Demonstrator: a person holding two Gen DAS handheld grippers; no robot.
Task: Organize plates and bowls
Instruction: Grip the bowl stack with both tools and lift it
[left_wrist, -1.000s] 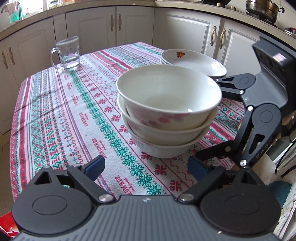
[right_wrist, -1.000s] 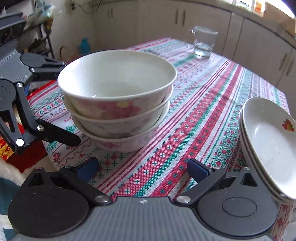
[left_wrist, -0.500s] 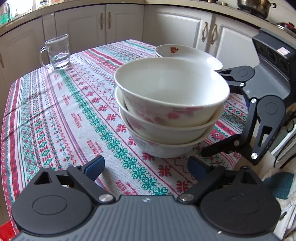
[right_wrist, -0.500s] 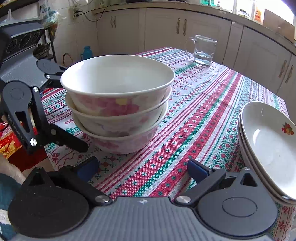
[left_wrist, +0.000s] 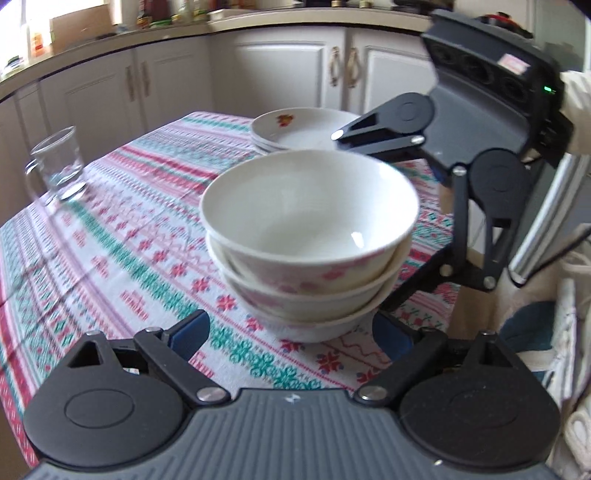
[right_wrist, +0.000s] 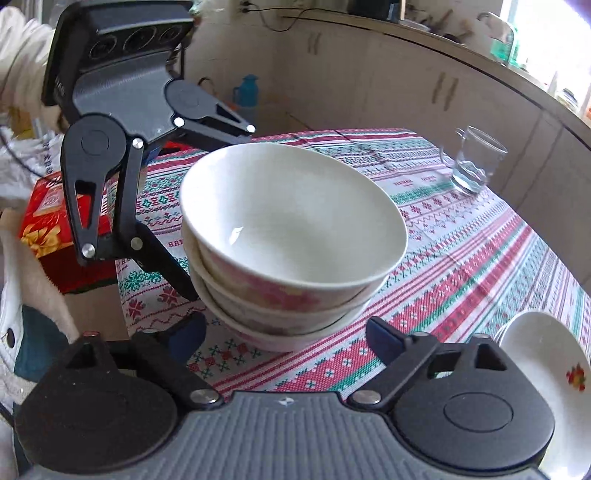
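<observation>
Left wrist view: my two hand-held grippers, left (left_wrist: 290, 330) and right (right_wrist: 286, 334), flank the stacked bowls (left_wrist: 308, 236), both wide, the right just narrowing, seemingly not yet gripping, to lift the stack together.

A patterned tablecloth (left_wrist: 110, 236) in red, green and white stripes covers the table. A clear glass mug (left_wrist: 57, 166) stands upright on it near the far corner, a little water in the bottom, well apart from everything else on the cloth. White cabinets (left_wrist: 280, 77) with metal handles run along the wall behind the table, under a countertop (left_wrist: 110, 40) crowded with bottles and a cardboard box, too blurred to tell apart. A red box (right_wrist: 51, 221) with a gold flower print sits below the table's edge. A blue jug (right_wrist: 246, 94) stands by the far wall, and a dark cable (right_wrist: 295, 13) runs above it.
</observation>
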